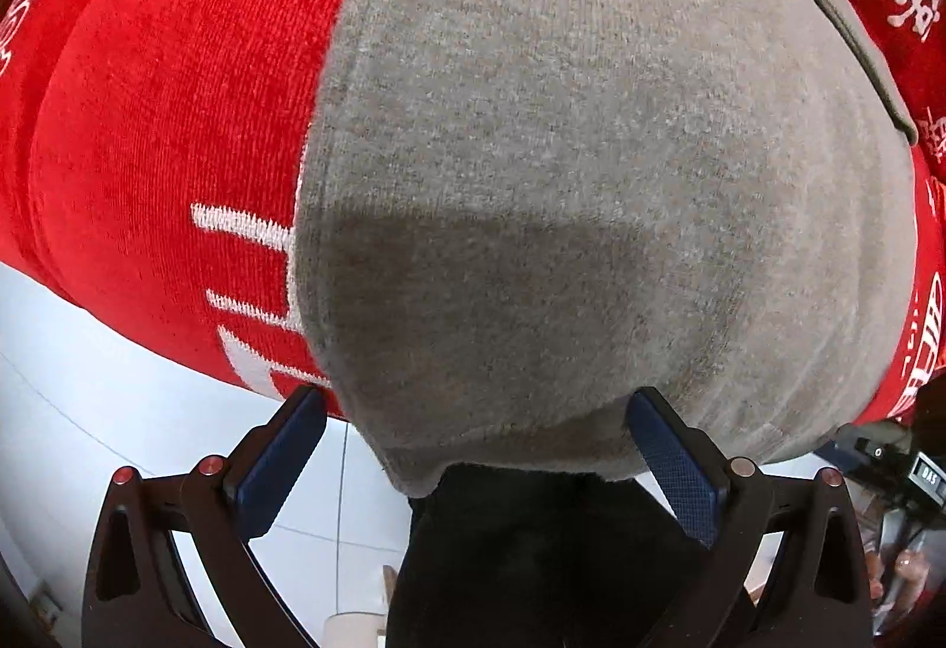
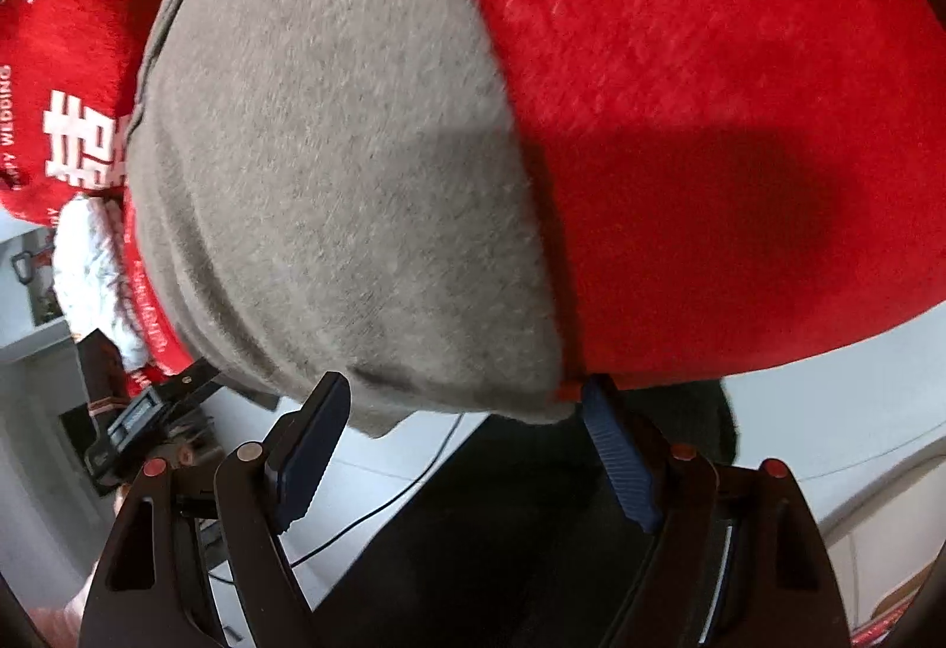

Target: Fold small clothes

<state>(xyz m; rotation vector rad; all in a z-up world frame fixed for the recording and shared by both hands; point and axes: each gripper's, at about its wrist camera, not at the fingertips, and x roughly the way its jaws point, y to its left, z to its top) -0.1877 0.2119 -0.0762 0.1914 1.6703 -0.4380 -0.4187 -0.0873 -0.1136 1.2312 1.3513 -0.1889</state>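
Grey garment (image 1: pixel 591 145) lies over red cloth (image 1: pixel 177 116), its near edge between the spread left gripper (image 1: pixel 476 411) and spread right gripper (image 2: pixel 464 394).

A grey knit garment (image 1: pixel 561 145) lies flat on top of a red towel (image 1: pixel 177 116) with white woven characters. Its near edge overhangs the towel's near edge, and a dark trim line runs along its far side.

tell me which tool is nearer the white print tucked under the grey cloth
Left. The left tool has the white print just ahead of its left finger; from the right tool it sits far off left, across the grey cloth.
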